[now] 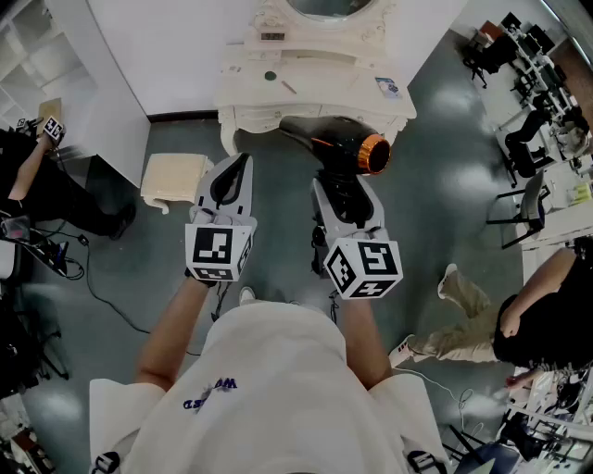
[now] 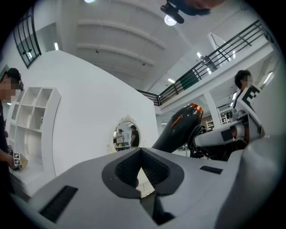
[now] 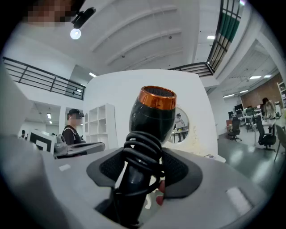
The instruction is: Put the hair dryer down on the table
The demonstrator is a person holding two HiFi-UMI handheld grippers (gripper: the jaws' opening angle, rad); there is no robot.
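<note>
A black hair dryer (image 1: 338, 143) with an orange ring at its rear end is held in the air in front of the cream dressing table (image 1: 315, 88). My right gripper (image 1: 345, 190) is shut on its handle, which has the coiled cord wound around it. From the right gripper view, the hair dryer (image 3: 149, 114) stands upright between the pads of the right gripper (image 3: 143, 174). To its left, my left gripper (image 1: 236, 171) is shut with nothing in it. In the left gripper view the left gripper (image 2: 140, 166) has its tips together, and the hair dryer (image 2: 178, 127) shows at the right.
The table top carries a few small items and an oval mirror (image 1: 326, 7). A cream stool (image 1: 174, 178) stands on the grey floor to the left. People sit at the left (image 1: 37, 185) and right (image 1: 537, 315) edges. Office chairs and desks (image 1: 528, 120) fill the far right.
</note>
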